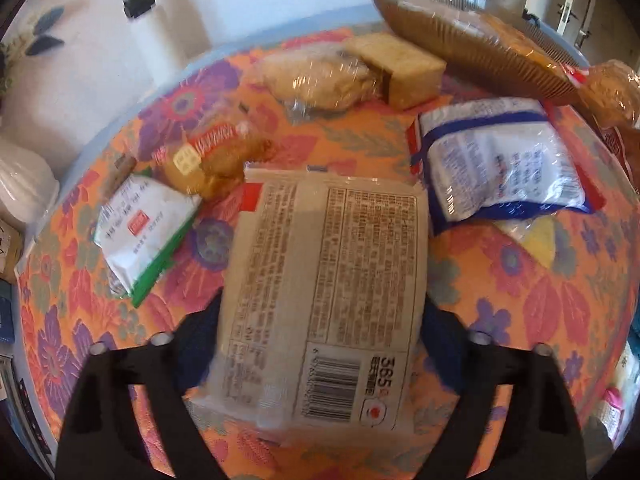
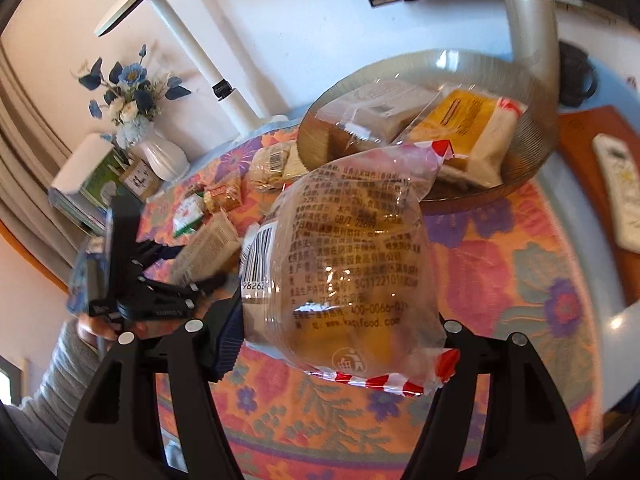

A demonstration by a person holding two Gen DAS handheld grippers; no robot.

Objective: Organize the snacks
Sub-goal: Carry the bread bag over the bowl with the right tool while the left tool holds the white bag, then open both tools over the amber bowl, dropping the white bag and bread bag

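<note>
My left gripper (image 1: 320,344) is shut on a beige snack packet (image 1: 324,280) with a barcode, held above the flowered tablecloth (image 1: 520,300). My right gripper (image 2: 340,344) is shut on a clear bread bag with red-striped edges (image 2: 348,268), held above the table in front of a ribbed glass bowl (image 2: 532,152) that holds several packets. The left gripper with its beige packet (image 2: 208,244) also shows at the left of the right wrist view. Loose snacks lie on the cloth: a blue-and-white packet (image 1: 500,160), a green-edged white packet (image 1: 140,228), an orange snack (image 1: 216,160) and a wrapped bun (image 1: 320,76).
A white vase with blue flowers (image 2: 160,156) and a box stand at the table's far left. A lamp pole (image 2: 200,44) rises behind. A white remote (image 2: 620,188) lies on a wooden board at the right. The bowl (image 1: 480,40) is at the far right in the left wrist view.
</note>
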